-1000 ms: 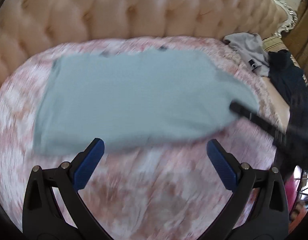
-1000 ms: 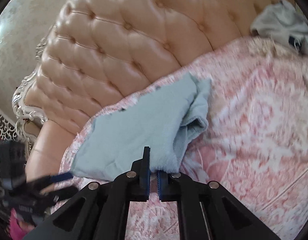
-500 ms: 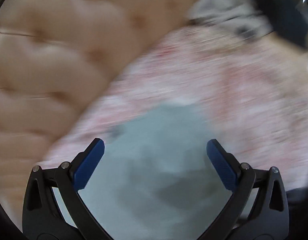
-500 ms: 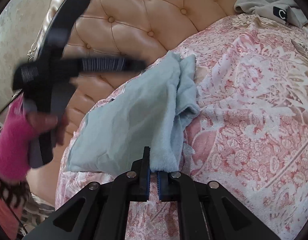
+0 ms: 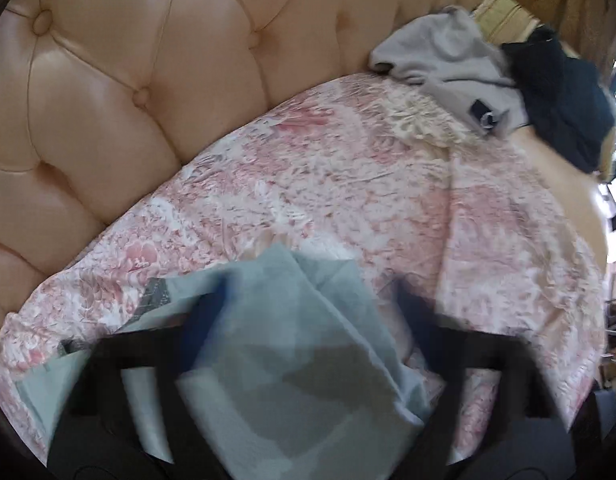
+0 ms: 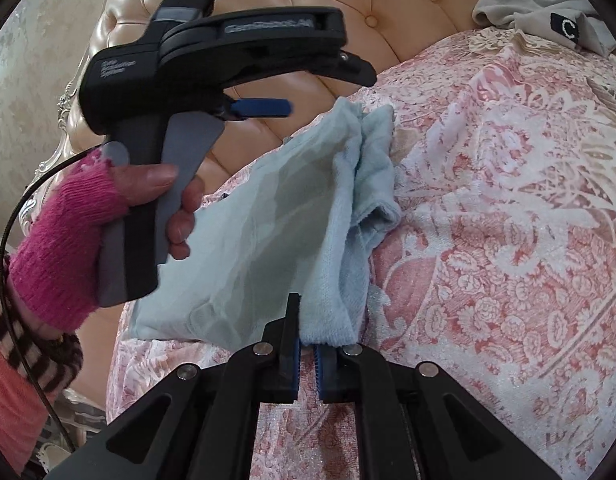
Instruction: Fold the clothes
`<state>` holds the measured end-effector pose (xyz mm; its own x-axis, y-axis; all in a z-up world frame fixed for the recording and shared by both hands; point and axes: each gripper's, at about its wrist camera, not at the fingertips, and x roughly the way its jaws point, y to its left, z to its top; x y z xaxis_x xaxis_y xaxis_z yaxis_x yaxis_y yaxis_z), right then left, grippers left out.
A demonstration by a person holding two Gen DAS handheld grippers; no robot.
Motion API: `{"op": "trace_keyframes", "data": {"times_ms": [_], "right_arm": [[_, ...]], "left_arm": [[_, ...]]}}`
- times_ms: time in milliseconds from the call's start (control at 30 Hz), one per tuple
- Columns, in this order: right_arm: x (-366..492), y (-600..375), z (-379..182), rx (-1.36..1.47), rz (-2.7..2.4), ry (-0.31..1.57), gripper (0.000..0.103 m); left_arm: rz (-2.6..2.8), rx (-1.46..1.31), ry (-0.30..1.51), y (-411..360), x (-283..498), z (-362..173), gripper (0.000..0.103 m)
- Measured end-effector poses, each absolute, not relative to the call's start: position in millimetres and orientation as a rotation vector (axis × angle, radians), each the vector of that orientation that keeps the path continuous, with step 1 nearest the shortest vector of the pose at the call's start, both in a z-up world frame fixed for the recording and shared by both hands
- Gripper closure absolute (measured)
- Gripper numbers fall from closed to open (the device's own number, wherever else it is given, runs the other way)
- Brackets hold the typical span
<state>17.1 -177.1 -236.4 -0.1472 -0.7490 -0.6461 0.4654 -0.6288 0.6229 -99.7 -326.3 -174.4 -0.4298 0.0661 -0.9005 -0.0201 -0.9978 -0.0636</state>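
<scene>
Left wrist view first: it's smeared with motion blur, but my left tool point(image 5: 308, 320) has its jaws spread wide, with the light blue shirt point(image 5: 292, 360) filling the lower middle of the frame between them, doubled over on the pink bedspread point(image 5: 347, 184). Nothing is pinched there as far as I can make out. A grey garment point(image 5: 447, 60) and a dark one point(image 5: 559, 92) sit bunched at the upper right, well apart from the shirt.

Right wrist view: my right tool point(image 6: 306, 364) is clamped tight on a bunched edge of the shirt point(image 6: 268, 216) at bottom centre, and the cloth runs up and left from there, partly lifted off the bed. The left hand point(image 6: 156, 200) holds its tool at upper left, above the shirt.

My take on doing this well: keep the right pinch firm and the cloth lightly taut. If the left goes in, I'd bite one clean edge, not the whole wad, so the fold lands flat.
</scene>
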Motion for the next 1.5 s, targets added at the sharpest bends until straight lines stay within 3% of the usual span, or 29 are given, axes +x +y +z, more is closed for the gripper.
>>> {"op": "trace_keyframes", "data": {"times_ms": [200,233,300,433,467,500,533,600,1133,1267,1433,1467,1500], "right_arm": [[17.9,-166.2,-239.6,1.281,-1.860,-0.368,0.093],[18.4,-165.9,-239.9,1.280,-1.859,-0.368,0.093],[19.7,-167.0,-240.3,1.278,-1.858,-0.367,0.093],[22.6,-168.1,-240.7,1.276,-1.857,-0.371,0.093],[22.9,-167.8,-241.0,1.275,-1.855,-0.373,0.093],[23.5,-167.7,-241.3,1.274,-1.854,-0.376,0.093],[23.9,-167.1,-241.6,1.274,-1.852,-0.380,0.094],[25.7,-164.9,-241.8,1.272,-1.849,-0.387,0.093],[35.0,-152.0,-238.0,1.270,-1.854,-0.405,0.096],[37.8,-150.4,-237.9,1.273,-1.849,-0.414,0.096],[37.1,-149.4,-238.8,1.278,-1.842,-0.426,0.096],[37.7,-148.7,-238.8,1.278,-1.841,-0.429,0.096],[38.4,-148.7,-238.6,1.277,-1.842,-0.427,0.096]], "left_arm": [[2.650,-1.705,-0.056,-331.1,-97.5,-190.1,0.058],[2.654,-1.712,-0.062,-333.1,-97.5,-191.7,0.055],[2.650,-1.732,-0.058,-334.4,-98.4,-193.7,0.038],[2.640,-1.781,0.009,-329.2,-101.9,-196.6,0.038],[2.631,-1.795,0.014,-327.5,-102.9,-197.3,0.050],[2.623,-1.809,0.018,-325.8,-103.9,-198.1,0.070],[2.618,-1.820,0.027,-323.8,-104.9,-198.6,0.073],[2.630,-1.824,0.075,-318.5,-106.2,-197.6,0.092],[2.708,-1.636,-0.060,-325.8,-100.0,-158.8,0.096],[2.685,-1.685,-0.158,-328.5,-106.9,-174.6,0.096],[2.639,-1.759,-0.308,-333.5,-116.6,-199.8,0.086],[2.637,-1.727,-0.357,-337.8,-114.5,-194.7,0.070],[2.651,-1.685,-0.386,-341.5,-110.4,-186.6,0.034]]}}
